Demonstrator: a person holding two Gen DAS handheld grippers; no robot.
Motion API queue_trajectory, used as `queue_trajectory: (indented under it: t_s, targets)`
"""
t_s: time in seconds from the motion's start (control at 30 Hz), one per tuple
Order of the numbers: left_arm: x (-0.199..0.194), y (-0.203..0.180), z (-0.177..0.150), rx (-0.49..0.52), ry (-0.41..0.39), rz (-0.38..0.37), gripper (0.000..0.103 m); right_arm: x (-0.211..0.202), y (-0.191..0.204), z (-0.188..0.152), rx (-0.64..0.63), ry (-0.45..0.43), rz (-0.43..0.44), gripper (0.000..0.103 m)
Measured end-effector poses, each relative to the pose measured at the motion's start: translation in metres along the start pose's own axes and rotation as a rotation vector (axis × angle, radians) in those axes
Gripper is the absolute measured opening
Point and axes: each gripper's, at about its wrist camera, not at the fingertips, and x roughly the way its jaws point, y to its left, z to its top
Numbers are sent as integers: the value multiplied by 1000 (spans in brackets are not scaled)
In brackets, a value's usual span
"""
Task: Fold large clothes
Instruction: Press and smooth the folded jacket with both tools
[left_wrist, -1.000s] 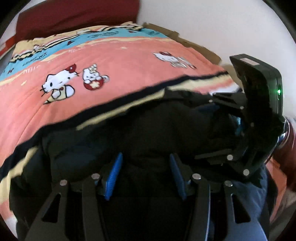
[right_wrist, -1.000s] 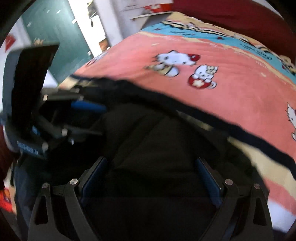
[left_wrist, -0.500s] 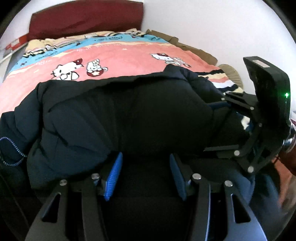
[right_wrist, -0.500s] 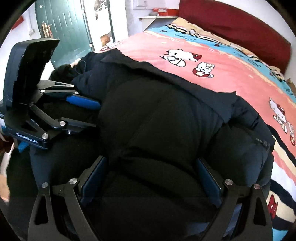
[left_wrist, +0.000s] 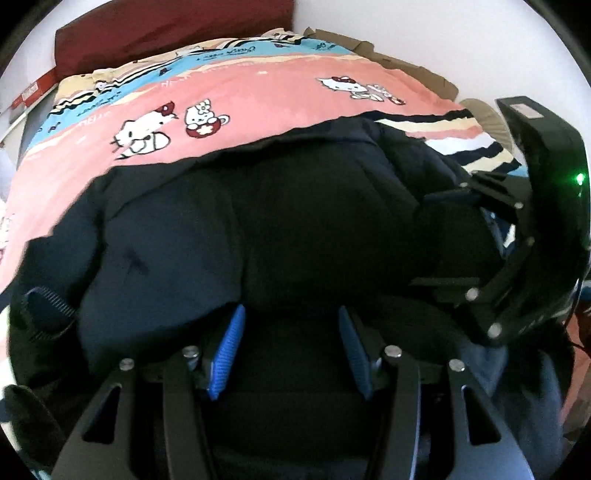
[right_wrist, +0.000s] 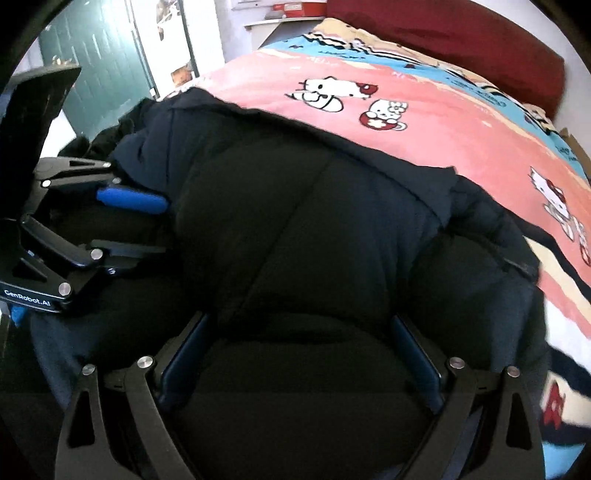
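Bedroom with a green door (right_wrist: 92, 70), white walls, and a bed (left_wrist: 258, 96) under a pink cartoon-cat cover, dark red headboard (right_wrist: 461, 37) behind.

Left claw (left_wrist: 290, 350): blue pads set narrow, squeezing a thick fold of a dark puffy jacket (left_wrist: 288, 229). Right claw (right_wrist: 301, 362): set wider, likewise filled with jacket padding bulging between the fingers. Both gripping one near edge, close side by side, each visible in the other's view.

Jacket bunched in a heap on the near part of the bed, one cuff (left_wrist: 48, 306) trailing at the left.

Likely risks: slippery padding sliding out of the looser right grip; bulk springing open once released; trailing cuff caught under the fold, leaving it lopsided.
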Motion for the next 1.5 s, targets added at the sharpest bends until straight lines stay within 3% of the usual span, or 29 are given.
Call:
queue_trajectory:
  t_s: [0.23, 0.43, 0.57, 0.63, 0.73, 0.77, 0.93, 1.1, 1.2, 1.37, 1.5]
  targets:
    - [-46, -16, -20, -13, -38, 83, 51, -43, 13, -23, 27, -12, 16, 94]
    - [-81, -23, -37, -145, -98, 160, 51, -28, 15, -27, 50, 12, -3, 94]
    - [-119, -22, -58, -326, -137, 72, 51, -22, 14, -30, 71, 16, -8, 94]
    - [-141, -25, -69, -415, -163, -47, 51, -23, 14, -32, 79, 13, -11, 94]
    - [-154, -28, -70, -473, -181, -136, 51, -25, 15, -34, 94, 4, -18, 94]
    - [-154, -26, -64, -470, -196, -118, 51, -26, 15, -34, 100, 1, -21, 94]
    - [-115, -4, -23, -417, -223, 63, 51, -28, 14, -34, 112, -14, -26, 94]
    - [-50, 15, 2, -370, -168, 103, 51, -23, 9, -36, 102, -36, -4, 94]
    - [1, 16, -6, -309, -48, 133, 51, -20, 6, -40, 101, -47, 6, 94]
    - [30, 22, -33, -315, -80, 94, 52, -4, 10, -51, 98, -33, -25, 94]
    - [46, 13, -29, -270, -70, 217, 53, 22, 17, -49, 65, -4, -97, 94]
